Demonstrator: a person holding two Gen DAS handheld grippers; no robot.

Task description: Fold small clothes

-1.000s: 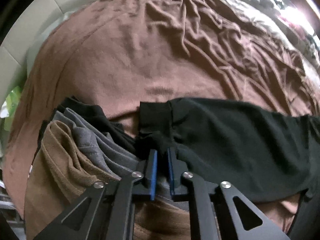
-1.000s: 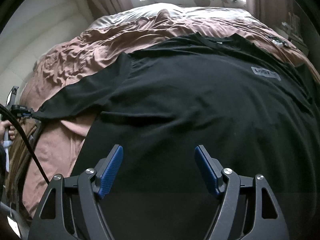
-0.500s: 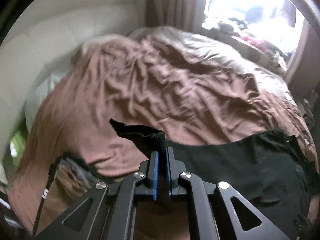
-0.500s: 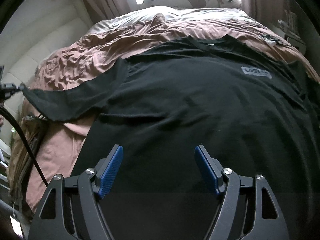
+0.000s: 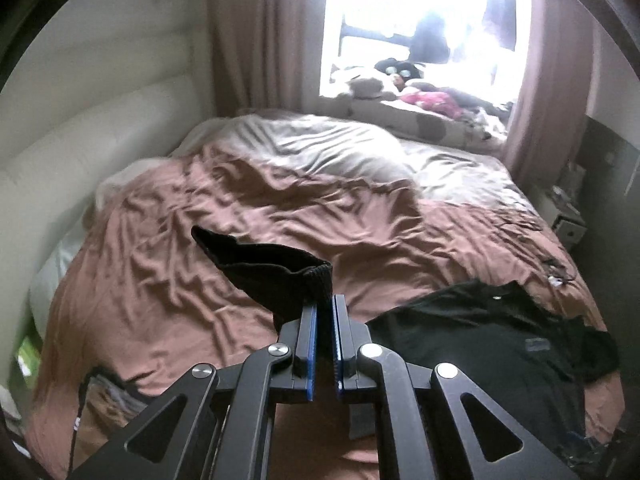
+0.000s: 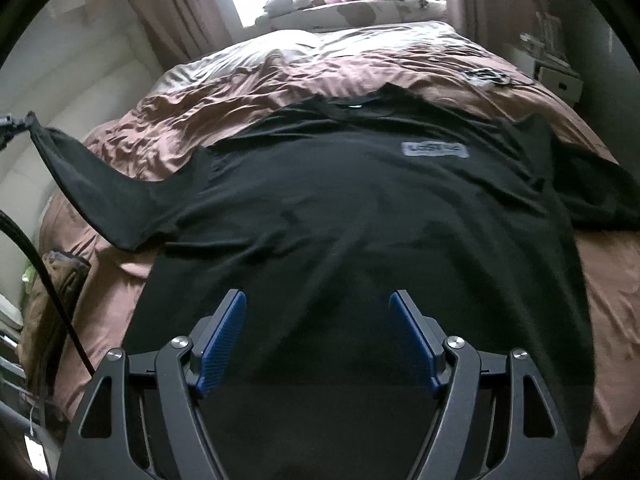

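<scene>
A black T-shirt (image 6: 360,216) with a small grey chest label (image 6: 434,149) lies spread flat on the brown bedspread (image 6: 208,108). My left gripper (image 5: 325,308) is shut on the cuff of the shirt's left sleeve (image 5: 272,272) and holds it lifted above the bed; the raised sleeve (image 6: 92,184) shows at the far left of the right wrist view. The shirt body (image 5: 480,344) lies lower right in the left wrist view. My right gripper (image 6: 318,340) is open and empty, hovering over the shirt's lower part.
A pile of folded brown and grey clothes (image 6: 52,300) sits at the bed's left edge. A white padded headboard (image 5: 80,152) runs along the left. Stuffed toys (image 5: 400,88) crowd the window sill. A bedside stand (image 6: 560,76) is at the right.
My left gripper has lifted the sleeve cuff off the bed near the folded pile and raised it upward. The right gripper has stayed open above the shirt.
</scene>
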